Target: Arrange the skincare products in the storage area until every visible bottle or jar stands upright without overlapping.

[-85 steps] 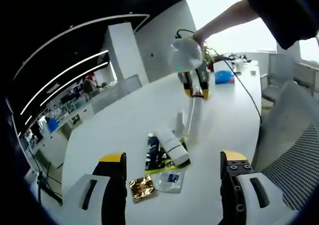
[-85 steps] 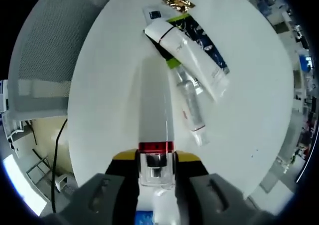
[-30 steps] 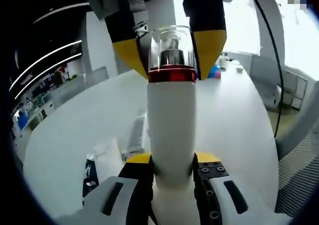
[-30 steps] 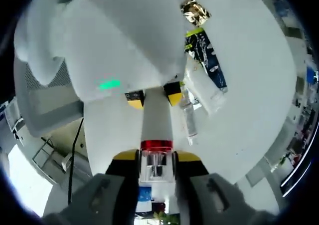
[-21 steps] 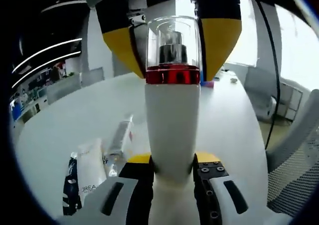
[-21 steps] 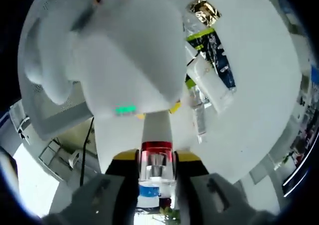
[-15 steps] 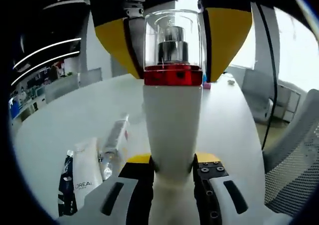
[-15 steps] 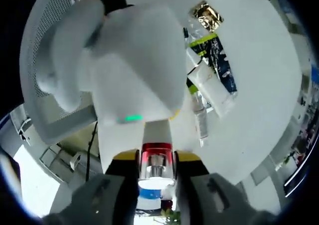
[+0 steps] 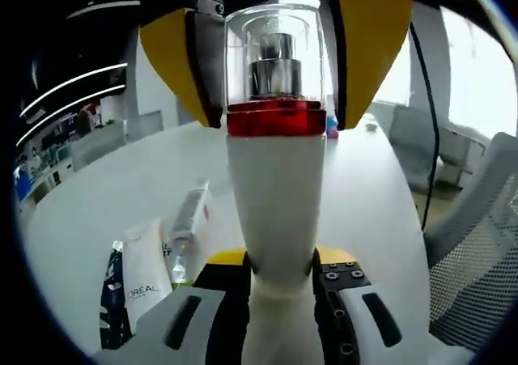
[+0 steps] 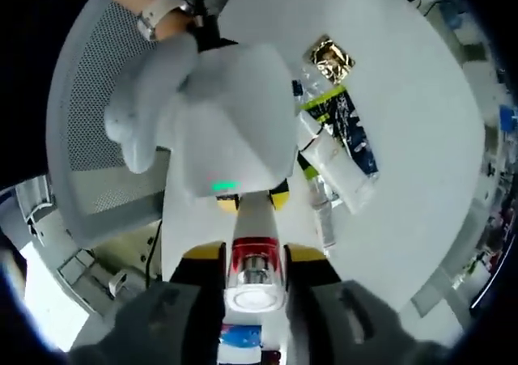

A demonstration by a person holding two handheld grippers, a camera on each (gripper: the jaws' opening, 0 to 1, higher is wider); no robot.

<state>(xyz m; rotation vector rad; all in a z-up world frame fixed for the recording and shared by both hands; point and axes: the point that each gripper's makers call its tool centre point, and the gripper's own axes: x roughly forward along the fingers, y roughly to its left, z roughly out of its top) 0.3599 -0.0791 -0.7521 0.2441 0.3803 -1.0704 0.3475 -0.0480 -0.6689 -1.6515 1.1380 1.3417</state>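
Both clamped on one white bottle [image 9: 275,195]: left gripper [image 9: 279,272] narrow at its base, right gripper [image 10: 254,260] narrow at its clear cap, above the table [image 9: 121,195].

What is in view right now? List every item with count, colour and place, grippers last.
Pump bottle: one, white with red collar and clear cap, held between both grippers above the table.
Tube: one, white, lying on the table.
Slim tube: one, clear and white, lying beside the white tube.
Sachets: one dark with green edge, under the tubes; one gold, apart.
Table: one, white.
Chair: one, grey mesh, at the table's edge.
Left gripper: shut on the bottle's base.
Right gripper: shut on the cap.
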